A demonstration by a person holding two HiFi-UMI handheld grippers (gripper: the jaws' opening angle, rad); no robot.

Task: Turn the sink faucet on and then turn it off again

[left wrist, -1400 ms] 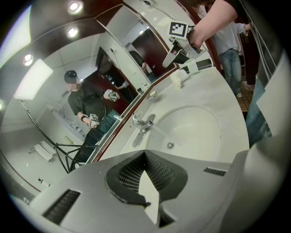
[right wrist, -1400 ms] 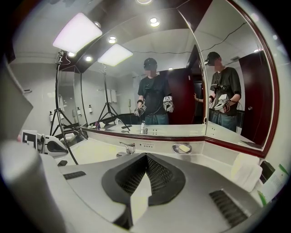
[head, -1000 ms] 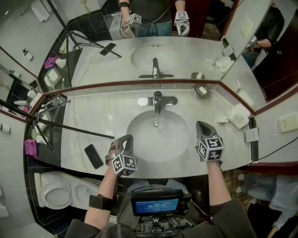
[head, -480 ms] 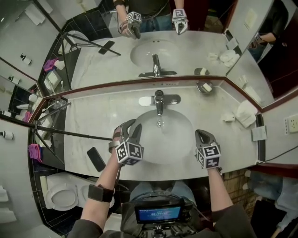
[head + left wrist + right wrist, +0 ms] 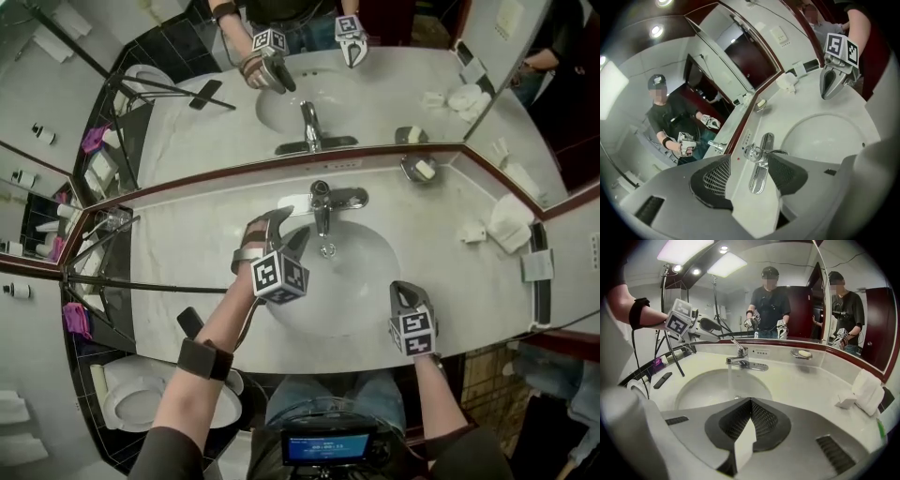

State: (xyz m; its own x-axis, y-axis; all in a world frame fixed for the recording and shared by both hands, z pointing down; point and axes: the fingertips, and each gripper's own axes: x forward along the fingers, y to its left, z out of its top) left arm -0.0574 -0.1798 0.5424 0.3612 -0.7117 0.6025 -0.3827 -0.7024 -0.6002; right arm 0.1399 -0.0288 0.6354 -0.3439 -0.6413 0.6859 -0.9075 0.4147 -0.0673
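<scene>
At the lower left of the head view, a dark phone lies on the marble counter. Just left of centre, the left gripper hangs over the basin. Its jaws have just been opening and stand wide apart. In its own view the faucet lever shows in the gap between them, not clamped. Water runs from the spout. At lower right, the right gripper has its jaws pressed together on nothing, near the basin's front edge.

Head view steeply above white marble counter, left gripper view close on chrome faucet, right gripper view sharing it from front edge
</scene>
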